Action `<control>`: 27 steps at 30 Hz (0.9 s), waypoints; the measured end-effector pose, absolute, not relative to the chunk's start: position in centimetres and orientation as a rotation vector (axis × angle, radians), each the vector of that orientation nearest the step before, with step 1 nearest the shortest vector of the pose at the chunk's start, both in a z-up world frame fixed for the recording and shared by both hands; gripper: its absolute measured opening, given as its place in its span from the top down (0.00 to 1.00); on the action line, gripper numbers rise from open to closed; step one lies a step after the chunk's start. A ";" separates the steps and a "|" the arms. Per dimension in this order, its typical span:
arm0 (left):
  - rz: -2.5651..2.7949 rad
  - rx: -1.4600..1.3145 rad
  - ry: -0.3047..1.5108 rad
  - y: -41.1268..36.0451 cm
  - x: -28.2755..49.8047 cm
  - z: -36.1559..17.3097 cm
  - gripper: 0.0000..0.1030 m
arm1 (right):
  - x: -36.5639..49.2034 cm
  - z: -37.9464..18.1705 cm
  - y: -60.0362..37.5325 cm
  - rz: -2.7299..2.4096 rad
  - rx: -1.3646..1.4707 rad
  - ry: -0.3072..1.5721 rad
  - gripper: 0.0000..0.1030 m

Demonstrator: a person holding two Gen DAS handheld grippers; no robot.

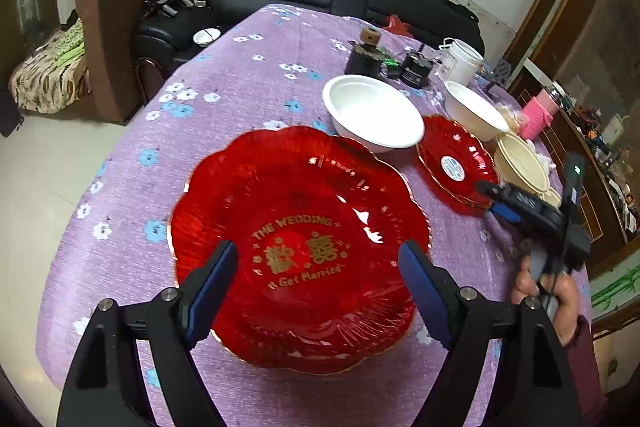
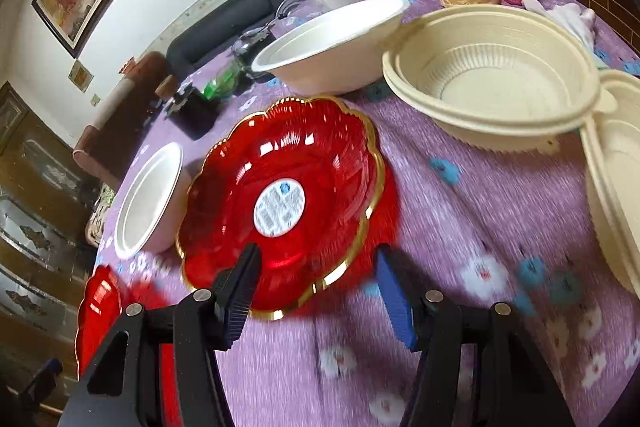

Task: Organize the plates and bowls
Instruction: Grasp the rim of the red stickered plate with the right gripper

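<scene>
Here the left tool (image 1: 318, 267) hovers with its fingers spread wide over the big red wedding plate (image 1: 300, 247), gripping nothing. The right tool (image 2: 316, 275) is likewise spread and empty, its fingers either side of the near rim of the smaller red plate (image 2: 284, 203), the one with the round sticker at its centre; motion blur hides whether it touches.

By my reading the step in hand is gathering the red plates into one stack, and the next move calls for the right tool to close on that gold rim at about 6 o'clock and lift cleanly.

Both plates lie flat, face up, on the purple flowered surface (image 1: 240, 75). Being round and scalloped, neither has a long axis; the big plate's lettering reads upright toward the left tool.

In the left view a white bowl (image 1: 372, 113) sits at 1 o'clock from the big plate, the smaller plate at 3 o'clock. In the right view cream bowls (image 2: 496, 75) lie at 2 o'clock.
</scene>
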State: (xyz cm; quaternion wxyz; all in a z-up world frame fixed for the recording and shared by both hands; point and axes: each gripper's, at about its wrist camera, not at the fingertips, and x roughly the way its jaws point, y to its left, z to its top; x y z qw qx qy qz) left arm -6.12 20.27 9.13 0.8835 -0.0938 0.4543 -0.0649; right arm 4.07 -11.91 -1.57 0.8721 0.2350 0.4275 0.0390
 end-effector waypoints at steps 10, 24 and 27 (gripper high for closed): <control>-0.201 -0.172 0.934 17.6 -6.9 9.9 0.21 | 2.1 -1.8 -13.7 0.101 0.546 0.954 0.82; -0.433 -0.076 1.008 6.8 -8.3 7.3 0.21 | -9.1 -1.1 -17.4 0.138 0.338 1.048 0.82; -0.477 -0.056 1.046 3.7 -8.2 5.6 0.21 | -10.4 -1.0 -18.5 0.124 0.310 1.040 0.82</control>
